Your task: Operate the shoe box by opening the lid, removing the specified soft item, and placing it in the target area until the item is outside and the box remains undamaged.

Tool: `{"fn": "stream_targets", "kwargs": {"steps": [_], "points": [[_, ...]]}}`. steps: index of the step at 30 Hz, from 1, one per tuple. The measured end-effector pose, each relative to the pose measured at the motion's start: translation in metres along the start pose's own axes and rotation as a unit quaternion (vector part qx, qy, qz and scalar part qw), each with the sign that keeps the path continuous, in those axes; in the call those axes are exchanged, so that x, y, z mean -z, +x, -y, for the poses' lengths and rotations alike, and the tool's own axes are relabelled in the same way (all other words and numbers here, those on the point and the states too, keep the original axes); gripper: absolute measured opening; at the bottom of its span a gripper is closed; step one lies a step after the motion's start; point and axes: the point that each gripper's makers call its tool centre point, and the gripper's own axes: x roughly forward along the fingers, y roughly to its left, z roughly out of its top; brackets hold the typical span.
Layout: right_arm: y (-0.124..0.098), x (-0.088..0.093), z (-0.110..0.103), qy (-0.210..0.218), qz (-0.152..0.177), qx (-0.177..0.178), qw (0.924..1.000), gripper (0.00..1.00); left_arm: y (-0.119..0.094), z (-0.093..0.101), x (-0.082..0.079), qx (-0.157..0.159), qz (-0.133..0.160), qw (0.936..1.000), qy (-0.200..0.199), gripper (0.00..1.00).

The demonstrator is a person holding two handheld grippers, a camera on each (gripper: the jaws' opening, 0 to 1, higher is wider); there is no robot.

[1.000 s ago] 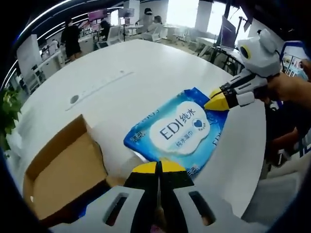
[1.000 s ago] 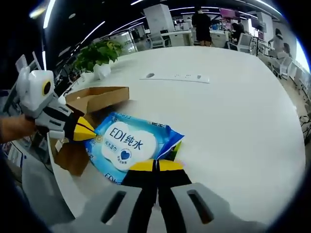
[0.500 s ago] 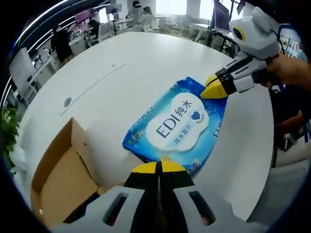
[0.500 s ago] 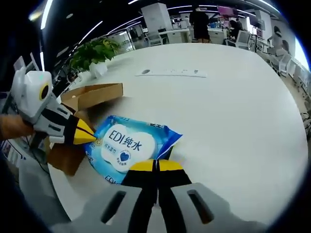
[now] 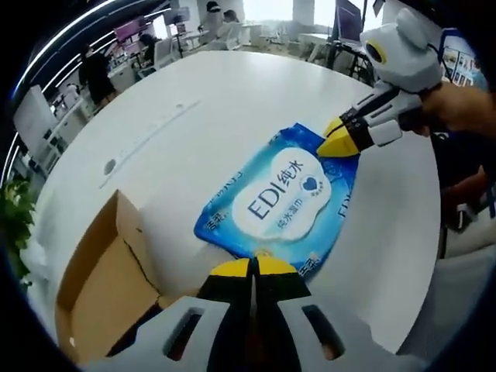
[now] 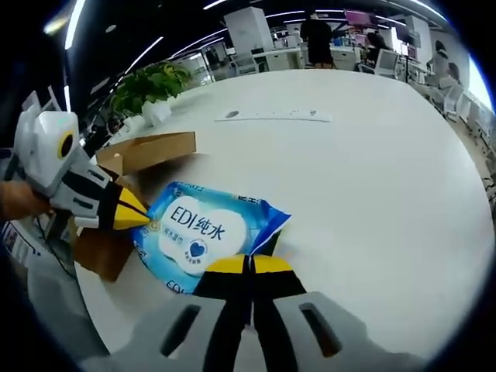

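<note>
Because each closed gripper pinches an opposite end, left gripper [image 5: 252, 267] at six o'clock, right gripper [image 6: 249, 266] likewise, the wipes pack [image 5: 283, 200] hangs level over the table [image 5: 201, 101], clear of the open shoe box [image 5: 105, 287] at eight o'clock.

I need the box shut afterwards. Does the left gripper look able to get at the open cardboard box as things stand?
Probably not yet: the left gripper is shut on the blue wipes pack. Once freed, the cardboard box lies close beside it with nothing between.
</note>
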Motion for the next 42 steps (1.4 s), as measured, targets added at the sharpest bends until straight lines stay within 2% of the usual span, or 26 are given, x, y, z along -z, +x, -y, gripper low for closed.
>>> {"fn": "stream_targets", "kwargs": {"steps": [10,16,29,42], "points": [[-0.002,0.004,0.003,-0.013,0.0,0.01,0.9999,0.02,-0.004,-0.001,-0.001,-0.014,0.013,0.9998,0.007,0.01],[-0.004,0.004,0.003,-0.009,0.0,0.011,0.9999,0.04,-0.011,-0.001,0.001,-0.023,0.022,0.9993,0.018,0.07],[-0.021,0.001,0.006,-0.02,0.008,0.022,0.9995,0.04,-0.032,0.007,-0.012,-0.015,0.062,0.9978,-0.016,0.11],[-0.04,-0.009,-0.011,-0.066,0.011,0.014,0.9977,0.11,-0.061,0.003,-0.011,-0.014,0.096,0.9945,-0.04,0.14]]}}
